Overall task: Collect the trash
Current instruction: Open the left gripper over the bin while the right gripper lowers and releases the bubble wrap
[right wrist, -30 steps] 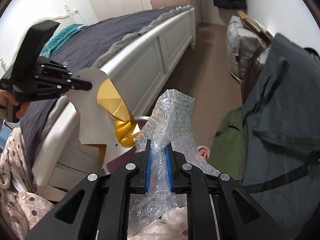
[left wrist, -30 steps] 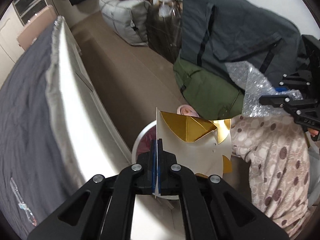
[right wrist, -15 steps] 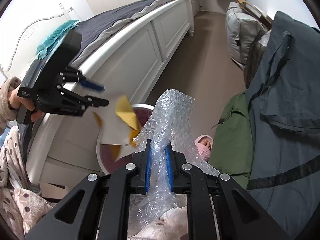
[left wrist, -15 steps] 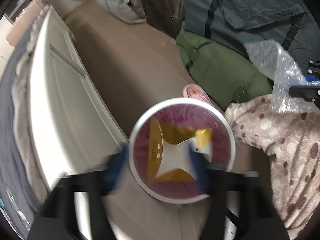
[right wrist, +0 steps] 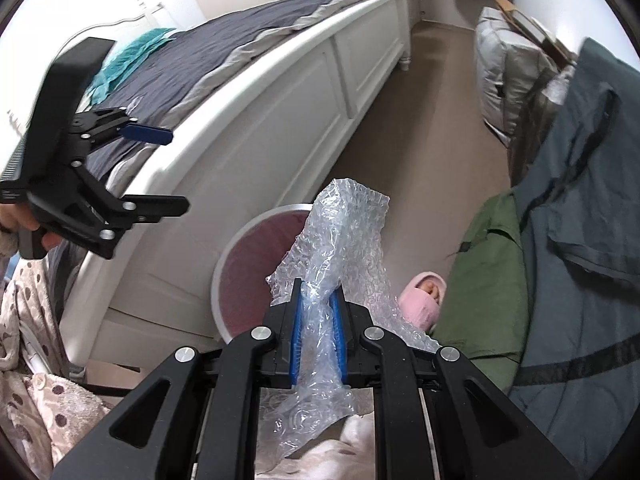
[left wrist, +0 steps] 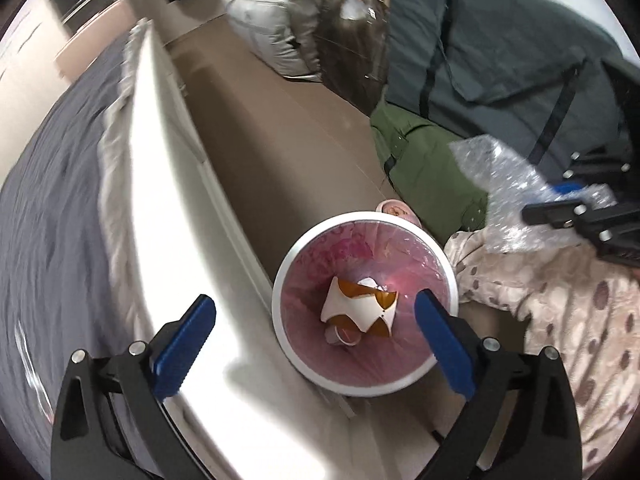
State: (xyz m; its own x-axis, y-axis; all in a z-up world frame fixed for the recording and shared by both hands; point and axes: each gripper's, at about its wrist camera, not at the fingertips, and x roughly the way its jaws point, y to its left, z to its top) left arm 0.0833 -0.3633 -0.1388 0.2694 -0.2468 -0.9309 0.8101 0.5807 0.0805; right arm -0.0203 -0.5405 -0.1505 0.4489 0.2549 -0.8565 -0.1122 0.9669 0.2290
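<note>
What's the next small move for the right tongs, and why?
Probably carry the right tongs leftward over the bin and let go. They are shut on the bubble wrap, beside the rim rather than above the opening. The gold-and-white card already lies inside, and the left tongs are opening with nothing between them.

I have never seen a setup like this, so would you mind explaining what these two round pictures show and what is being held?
No robot here: a person carries a hand-held gripper in each hand, each with a fisheye camera looking along its two blue-padded fingers. The left camera looks down over the left hand-held gripper, its jaws opening with nothing between them, into a round white bin with a pink liner beside a white bed frame. A folded white and gold paper piece lies inside the bin. The right camera shows the right hand-held gripper shut on a sheet of clear bubble wrap, near the bin.
</note>
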